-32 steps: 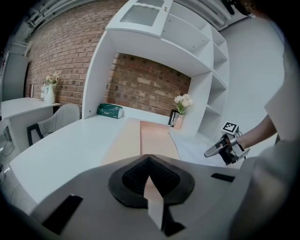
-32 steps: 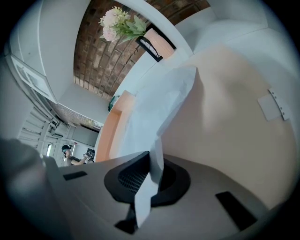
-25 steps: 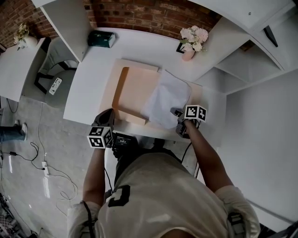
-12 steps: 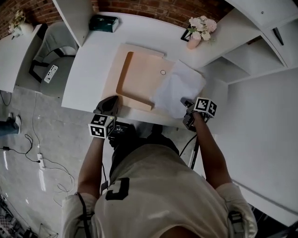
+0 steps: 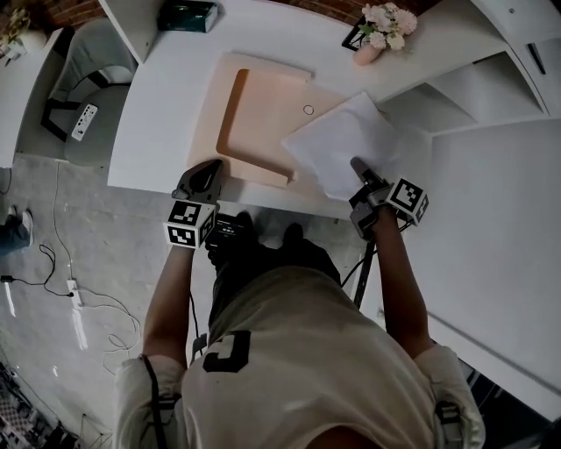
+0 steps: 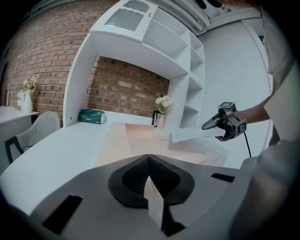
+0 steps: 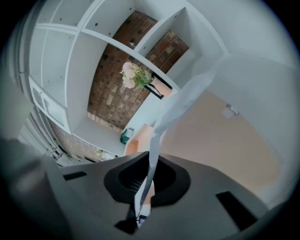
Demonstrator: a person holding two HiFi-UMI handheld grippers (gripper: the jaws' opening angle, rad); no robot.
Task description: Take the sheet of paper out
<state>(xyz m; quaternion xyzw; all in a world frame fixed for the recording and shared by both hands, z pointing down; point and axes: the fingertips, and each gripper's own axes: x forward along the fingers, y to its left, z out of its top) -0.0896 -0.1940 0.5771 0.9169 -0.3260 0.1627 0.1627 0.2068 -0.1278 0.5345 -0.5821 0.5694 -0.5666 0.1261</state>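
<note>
Sheet of paper [image 5: 346, 140] is pinched by its near edge in the right claw [image 5: 358, 164], raised above the table [image 5: 166, 96]. The left claw [image 5: 203, 180] is clamped on the peach folder [image 5: 259, 131] at its near corner. Best to draw the sheet up and rightward evenly, with the folder anchored, until its far edge clears.

Folder [image 5: 259, 131] lies open on desk [image 5: 158, 114], left gripper [image 5: 213, 168] on its near left corner. Sheet of paper [image 5: 342, 140] over folder's right part, near edge in right gripper [image 5: 356, 163]. Box [image 5: 187, 15] back left, flowers [image 5: 379, 19] back right.
</note>
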